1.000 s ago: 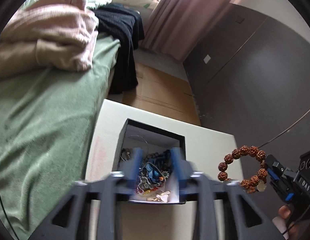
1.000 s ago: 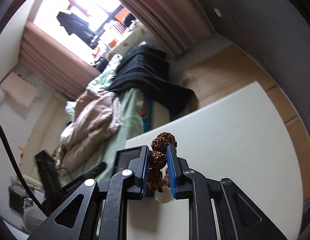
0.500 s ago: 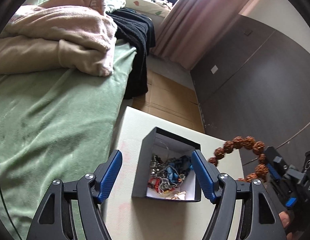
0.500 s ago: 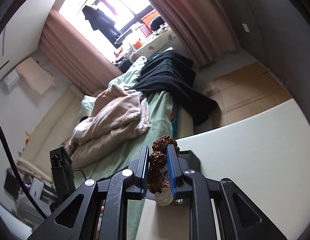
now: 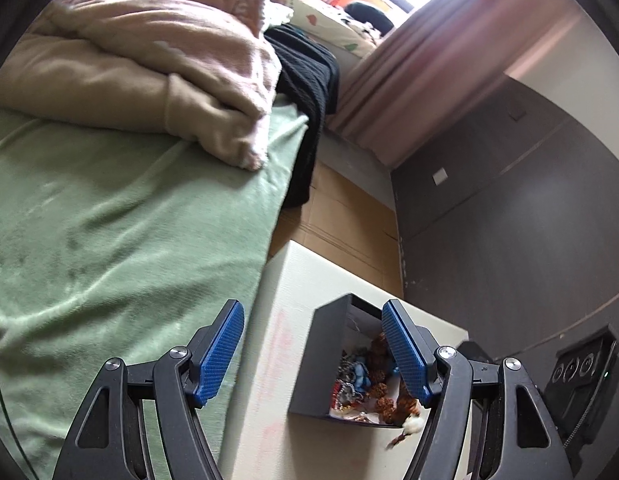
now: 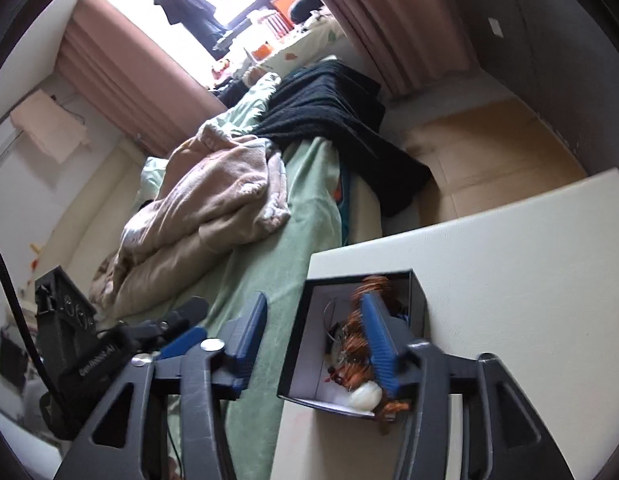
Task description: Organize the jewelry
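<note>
A: How is the left gripper held?

B: It is tilted downward with its blue ribbed pads spread wide and nothing caught between them. The left pad is seen over the green fleece bed cover, the right pad over the small black square cardboard box.

A: And the right gripper?

B: It is angled down over the same box, and its jaws have just been opening. The brown knobbly seed-bead bracelet with a white bead is released; it is blurred beside the right pad, inside the box, its white bead at the near rim.

A: What room is left around the box?

B: The box is set near the left edge of the cream matte surface, just beside the bed. Bare surface is seen to its right. A tangle of blue and metal jewellery is heaped inside.
</note>
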Demonstrator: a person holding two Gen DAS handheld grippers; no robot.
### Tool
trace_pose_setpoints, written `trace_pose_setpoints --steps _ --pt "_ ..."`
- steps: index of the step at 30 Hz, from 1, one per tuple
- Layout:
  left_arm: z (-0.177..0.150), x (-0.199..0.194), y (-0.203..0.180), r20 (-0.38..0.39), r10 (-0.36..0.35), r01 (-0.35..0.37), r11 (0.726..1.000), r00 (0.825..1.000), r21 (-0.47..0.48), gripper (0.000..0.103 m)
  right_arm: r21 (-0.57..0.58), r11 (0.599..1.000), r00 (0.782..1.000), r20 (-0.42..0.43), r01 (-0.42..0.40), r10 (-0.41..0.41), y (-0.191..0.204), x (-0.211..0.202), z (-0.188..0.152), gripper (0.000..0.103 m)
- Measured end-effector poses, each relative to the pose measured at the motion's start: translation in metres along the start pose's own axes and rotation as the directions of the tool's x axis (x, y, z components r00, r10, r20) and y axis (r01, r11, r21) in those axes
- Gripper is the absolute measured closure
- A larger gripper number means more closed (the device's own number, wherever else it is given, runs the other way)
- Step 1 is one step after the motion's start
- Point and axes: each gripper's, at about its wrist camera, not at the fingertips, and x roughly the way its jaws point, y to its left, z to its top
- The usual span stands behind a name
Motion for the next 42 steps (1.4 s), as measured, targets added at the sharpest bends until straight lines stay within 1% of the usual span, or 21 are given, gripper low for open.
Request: trace_pose_setpoints --steps 3,5,9,14,18,20,21,22,23,26,29,30,31,35,37,41,42 --pt "0.000 -0.004 0.002 0.007 0.013 -0.013 1.000 1.000 0.001 0.031 0.022 1.000 1.000 0.003 -0.012 0.012 -0.006 -0.005 -0.003 0.052" --pt "-0.003 -0.005 -0.002 0.006 0.023 -0.023 0.999 1.000 0.024 0.031 0.043 0.999 1.000 0.003 -0.023 0.023 -0.012 -0.011 -0.005 0.052" --pt "-0.009 -0.008 -0.009 0.005 0.034 -0.034 0.998 0.999 0.052 0.031 0.050 0.999 1.000 0.008 -0.022 0.021 -0.019 -0.022 -0.009 0.050" --pt "-0.018 -0.011 -0.016 0.006 0.051 -0.051 0.996 0.999 0.074 0.031 0.051 0.999 1.000 -0.005 -0.009 0.009 -0.025 -0.032 -0.016 0.050" --pt "-0.031 -0.015 -0.027 -0.005 0.055 -0.054 0.991 0.998 0.121 0.031 0.034 0.999 1.000 0.001 0.021 -0.021 -0.028 -0.049 -0.023 0.050" --pt "-0.038 -0.017 -0.032 -0.009 0.060 -0.058 0.988 0.998 0.142 0.028 0.017 0.999 0.999 0.004 0.043 -0.043 -0.028 -0.059 -0.027 0.041" --pt "-0.042 -0.018 -0.035 -0.009 0.064 -0.062 0.987 0.998 0.151 0.026 0.011 0.998 0.998 0.007 0.056 -0.056 -0.028 -0.063 -0.029 0.032" --pt "-0.048 -0.020 -0.039 -0.006 0.065 -0.063 0.984 0.998 0.164 0.020 0.003 0.998 0.998 0.013 0.068 -0.068 -0.029 -0.069 -0.031 0.029" --pt "-0.052 -0.021 -0.042 -0.003 0.070 -0.068 0.981 0.998 0.179 0.018 -0.006 0.997 0.997 0.020 0.079 -0.079 -0.029 -0.076 -0.033 0.028" --pt "-0.062 -0.027 -0.049 0.012 0.089 -0.089 0.972 0.996 0.218 0.016 -0.031 0.993 0.994 0.012 0.110 -0.110 -0.030 -0.087 -0.037 0.028" --pt "-0.073 -0.037 -0.057 0.056 0.100 -0.112 0.958 0.993 0.266 0.009 -0.054 0.989 0.990 0.002 0.139 -0.139 -0.031 -0.096 -0.042 0.027" --pt "-0.076 -0.039 -0.060 0.070 0.107 -0.123 0.951 0.992 0.284 0.007 -0.058 0.987 0.989 0.001 0.147 -0.147 -0.032 -0.098 -0.043 0.024" --pt "-0.080 -0.042 -0.065 0.085 0.119 -0.140 0.939 0.989 0.313 0.006 -0.064 0.986 0.988 0.002 0.154 -0.154 -0.033 -0.102 -0.045 0.021" --pt "-0.097 -0.052 -0.082 0.138 0.141 -0.186 0.894 0.980 0.408 0.005 -0.088 0.981 0.984 0.022 0.176 -0.174 -0.034 -0.118 -0.050 0.017" --pt "-0.103 -0.055 -0.088 0.155 0.137 -0.192 0.882 0.978 0.431 0.005 -0.095 0.975 0.980 0.029 0.199 -0.197 -0.035 -0.125 -0.053 0.009" --pt "-0.113 -0.064 -0.098 0.180 0.114 -0.186 0.866 0.977 0.465 0.003 -0.112 0.965 0.972 0.050 0.235 -0.231 -0.038 -0.138 -0.061 0.006" --pt "-0.117 -0.067 -0.102 0.189 0.103 -0.183 0.858 0.977 0.481 0.003 -0.118 0.963 0.970 0.056 0.242 -0.237 -0.037 -0.141 -0.062 0.001"
